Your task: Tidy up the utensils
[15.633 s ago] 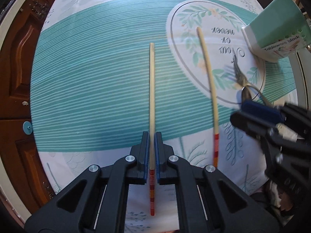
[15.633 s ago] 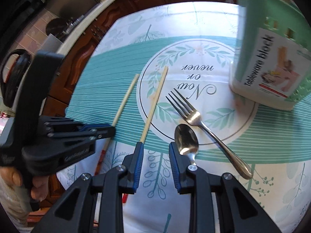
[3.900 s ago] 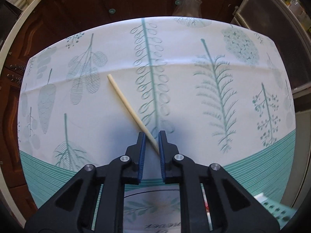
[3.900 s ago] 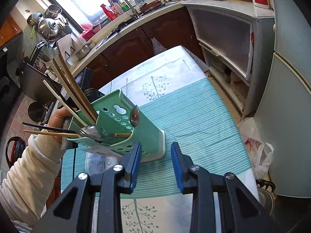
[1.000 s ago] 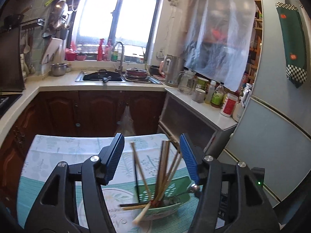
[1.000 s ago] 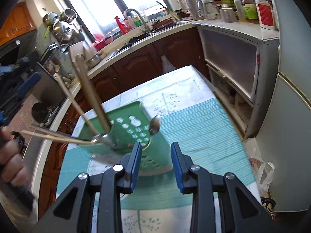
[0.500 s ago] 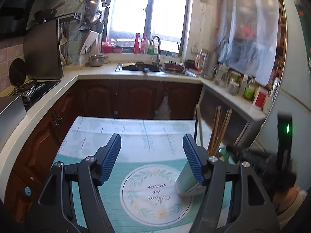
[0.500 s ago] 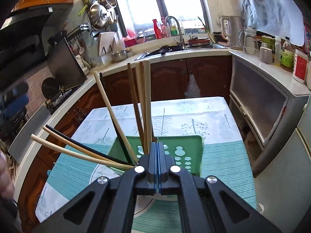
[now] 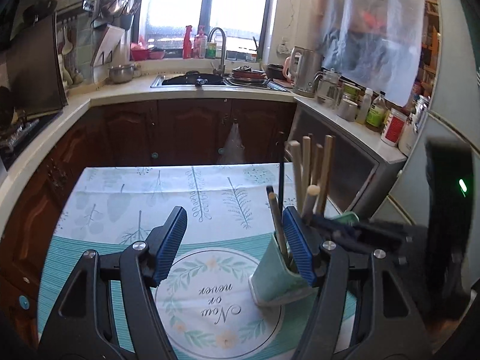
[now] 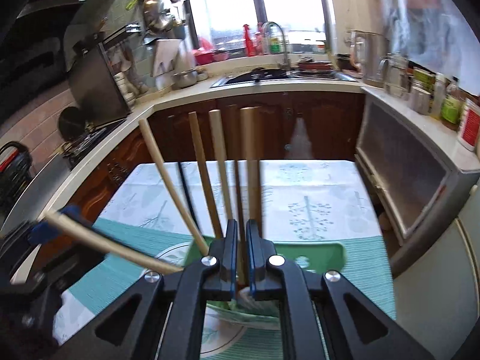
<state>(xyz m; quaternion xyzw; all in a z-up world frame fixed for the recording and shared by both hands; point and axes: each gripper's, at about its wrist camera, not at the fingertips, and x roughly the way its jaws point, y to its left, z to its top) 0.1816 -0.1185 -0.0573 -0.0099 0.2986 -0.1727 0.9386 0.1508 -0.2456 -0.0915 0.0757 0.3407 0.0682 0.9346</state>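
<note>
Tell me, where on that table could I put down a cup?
The tablecloth lies bare from the printed circle back to the far edge. It is crowded on the right, around the green holder bristling with chopsticks.

A table under a leaf-printed teal-and-white cloth (image 9: 210, 198) carries 1 green utensil holder (image 9: 270, 282), standing upright.

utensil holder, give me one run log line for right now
utensil holder: upright on tablecloth | chopsticks: inside | left gripper: open, empty | right gripper: shut at holder
</note>
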